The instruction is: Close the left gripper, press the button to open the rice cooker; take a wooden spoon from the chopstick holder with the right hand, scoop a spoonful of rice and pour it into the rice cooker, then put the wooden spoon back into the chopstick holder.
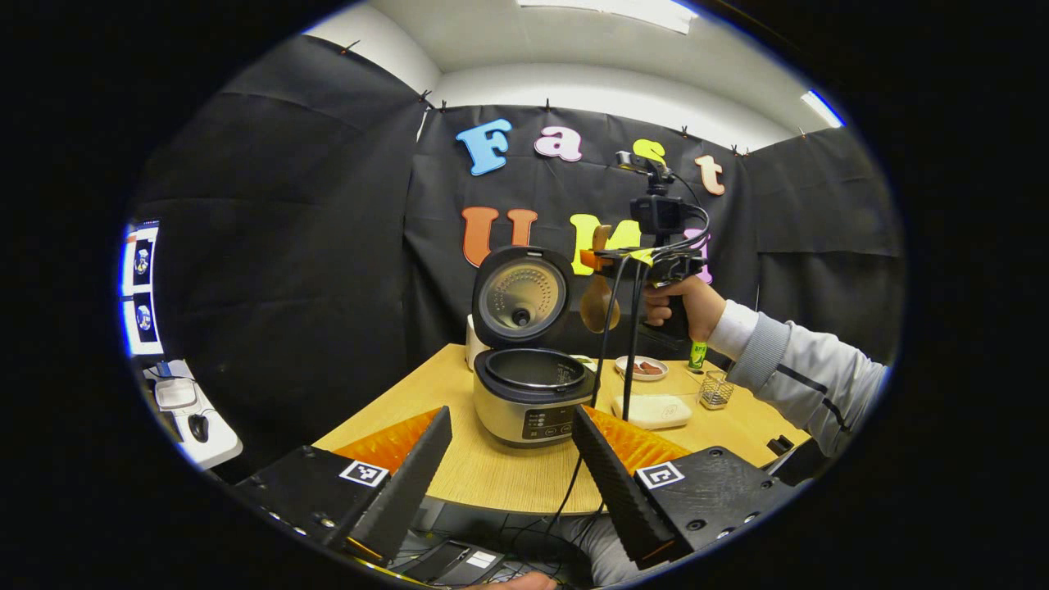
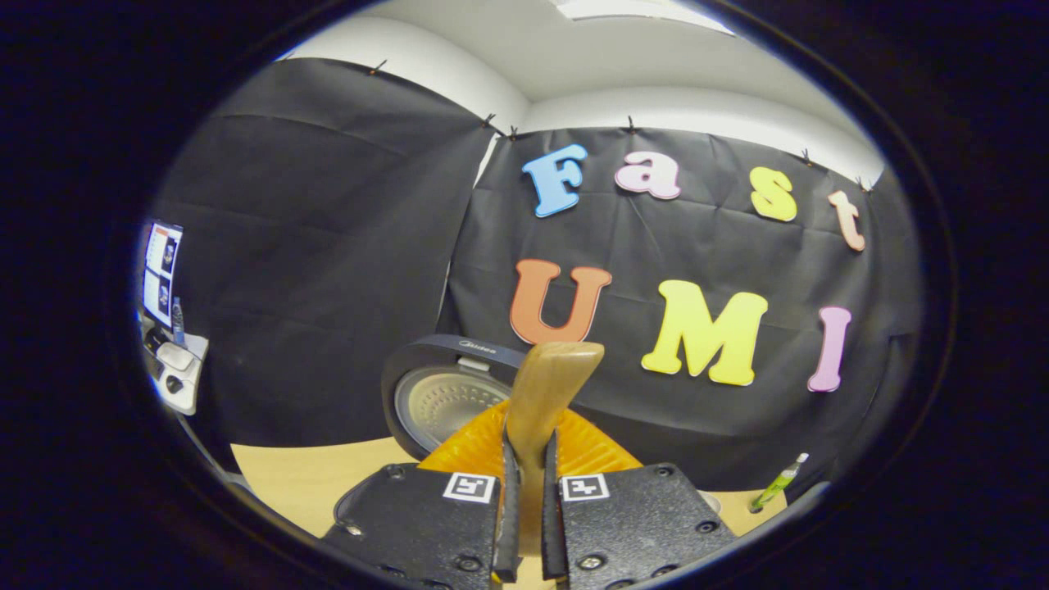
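The wooden spoon (image 2: 545, 393) is a light, stiff thing with a smooth surface, so I judge it can slip or turn between flat pads if the pinch is weak. The best place to hold it is the flat handle, and this is where the right hand-held gripper (image 2: 529, 508) has it: in the right gripper view both fingers press on the handle from the two sides, and the handle end stands up above them.

In the left gripper view the same hand-held gripper is held high in the air by a hand (image 1: 684, 303), just right of the rice cooker (image 1: 529, 393) and above the counter (image 1: 459, 467). The bowl of the spoon hangs down below the fingers, beside the raised lid (image 1: 520, 297). Whether rice lies in the bowl I cannot tell. The forearm in a grey sleeve (image 1: 799, 373) comes from the right and rises toward the hand.

The cooker stands open, its inner pot showing. The left hand-held gripper (image 1: 512, 483) is low, near the front edge of the counter, fingers spread wide and holding nothing. A small wire holder (image 1: 715, 390) stands near the sleeve.
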`<state>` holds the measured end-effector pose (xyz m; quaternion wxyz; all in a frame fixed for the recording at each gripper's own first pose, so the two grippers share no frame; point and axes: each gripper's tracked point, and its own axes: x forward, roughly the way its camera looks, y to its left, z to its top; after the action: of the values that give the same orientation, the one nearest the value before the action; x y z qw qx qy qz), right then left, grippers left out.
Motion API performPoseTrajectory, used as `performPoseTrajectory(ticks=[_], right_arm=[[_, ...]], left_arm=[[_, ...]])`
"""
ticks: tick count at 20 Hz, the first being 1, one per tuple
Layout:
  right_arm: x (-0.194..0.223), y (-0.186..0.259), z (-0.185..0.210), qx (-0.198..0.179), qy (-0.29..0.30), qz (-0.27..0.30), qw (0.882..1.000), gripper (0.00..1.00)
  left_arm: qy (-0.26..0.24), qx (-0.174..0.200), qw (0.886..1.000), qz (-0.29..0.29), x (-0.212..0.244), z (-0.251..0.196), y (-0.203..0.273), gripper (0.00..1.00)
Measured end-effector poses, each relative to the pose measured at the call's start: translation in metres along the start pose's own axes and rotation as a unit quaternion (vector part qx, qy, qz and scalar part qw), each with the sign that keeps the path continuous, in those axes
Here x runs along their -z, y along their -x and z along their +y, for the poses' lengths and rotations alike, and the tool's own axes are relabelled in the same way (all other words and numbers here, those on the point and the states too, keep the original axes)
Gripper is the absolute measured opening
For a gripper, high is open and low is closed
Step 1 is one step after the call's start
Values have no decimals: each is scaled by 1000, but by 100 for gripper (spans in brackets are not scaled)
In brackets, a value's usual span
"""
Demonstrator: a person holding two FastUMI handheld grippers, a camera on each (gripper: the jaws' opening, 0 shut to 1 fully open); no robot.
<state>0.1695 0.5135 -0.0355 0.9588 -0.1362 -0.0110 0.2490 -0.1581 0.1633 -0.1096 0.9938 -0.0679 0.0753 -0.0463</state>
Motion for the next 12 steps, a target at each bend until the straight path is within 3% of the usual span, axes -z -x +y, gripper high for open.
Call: performPoseTrajectory(ticks=[12], right_arm=[[39,68,-188,113,-53,27,992,17]], left_arm=[[-36,12,999,-29,-27,-54,-12,94]])
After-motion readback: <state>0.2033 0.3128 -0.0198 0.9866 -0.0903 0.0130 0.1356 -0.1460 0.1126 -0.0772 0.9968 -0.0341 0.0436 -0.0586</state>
